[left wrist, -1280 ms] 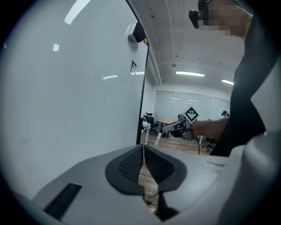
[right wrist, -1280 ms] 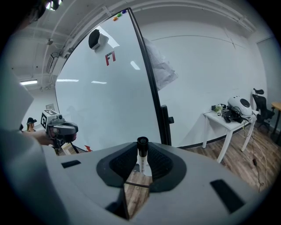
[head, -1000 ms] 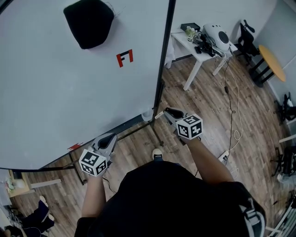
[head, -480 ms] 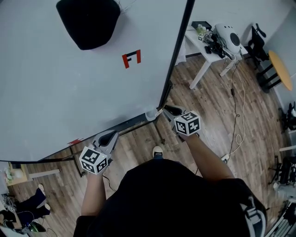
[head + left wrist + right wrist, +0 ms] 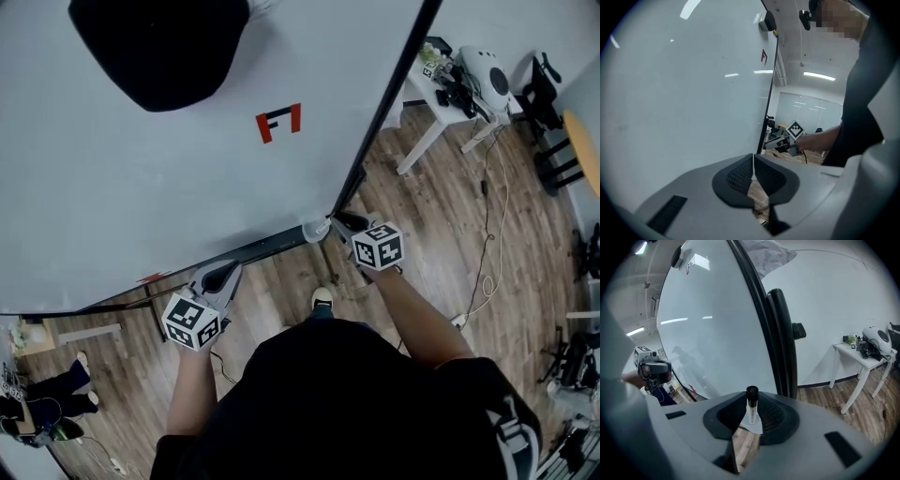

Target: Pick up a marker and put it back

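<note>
Right gripper view: the right gripper is closed on a marker, a white barrel with a black cap. The marker stands upright between the two pads, cap end uppermost in the frame. Behind it, through the centre of the frame, runs the dark side frame of the whiteboard.

Head view: the right gripper sits at the lower right corner of the whiteboard, just beside the right end of the dark ledge that runs along the board's bottom edge. The marker itself is too small here to tell apart from the pale fitting at that corner. The left gripper hangs lower left of centre, near the ledge but apart from it.

Left gripper view: the left gripper has its jaws pressed together with nothing between them; it takes no part in the handling.

Progress, as a judgement: the pick-up half is complete, since the marker is off any support and clamped in the right jaws. The return is not yet done. What remains is to bring the marker over the ledge, lay it down and release it.
</note>
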Demonstrator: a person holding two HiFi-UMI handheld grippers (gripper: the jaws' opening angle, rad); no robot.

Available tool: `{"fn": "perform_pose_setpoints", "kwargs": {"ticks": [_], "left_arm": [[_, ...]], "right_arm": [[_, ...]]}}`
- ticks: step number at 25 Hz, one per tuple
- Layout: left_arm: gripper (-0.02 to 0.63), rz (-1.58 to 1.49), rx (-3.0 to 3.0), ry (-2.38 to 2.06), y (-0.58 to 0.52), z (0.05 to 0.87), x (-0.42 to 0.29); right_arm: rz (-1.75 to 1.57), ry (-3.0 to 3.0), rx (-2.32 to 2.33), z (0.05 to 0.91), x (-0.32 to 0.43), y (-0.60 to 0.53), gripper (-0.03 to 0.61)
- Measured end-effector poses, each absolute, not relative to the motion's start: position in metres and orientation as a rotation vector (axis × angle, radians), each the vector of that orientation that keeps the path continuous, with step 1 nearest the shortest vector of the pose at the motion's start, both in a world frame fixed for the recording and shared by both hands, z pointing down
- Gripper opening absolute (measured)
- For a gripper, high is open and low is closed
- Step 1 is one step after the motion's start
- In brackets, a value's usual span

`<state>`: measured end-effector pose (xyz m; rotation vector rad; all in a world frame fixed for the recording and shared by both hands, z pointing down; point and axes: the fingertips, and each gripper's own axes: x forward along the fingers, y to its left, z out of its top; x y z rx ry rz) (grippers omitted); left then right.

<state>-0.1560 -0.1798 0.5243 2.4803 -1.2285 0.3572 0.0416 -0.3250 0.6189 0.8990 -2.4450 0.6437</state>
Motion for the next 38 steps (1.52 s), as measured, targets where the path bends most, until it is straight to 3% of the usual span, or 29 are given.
{"fn": "perform_pose_setpoints", "kwargs": {"ticks": [31,38], "left_arm": [[0.018,0.362,2.389,-1.264,-0.169,0.542,-0.166],[0.019,0.357,2.405,-1.264,-0.166,0.539,-0.166]], "right_arm": [[0.673,-2.356,0.800,0.679,0.023,-0.329,0.071],[0.653,-2.363,0.875,0.668,0.035,-0.337,0.137]]}}
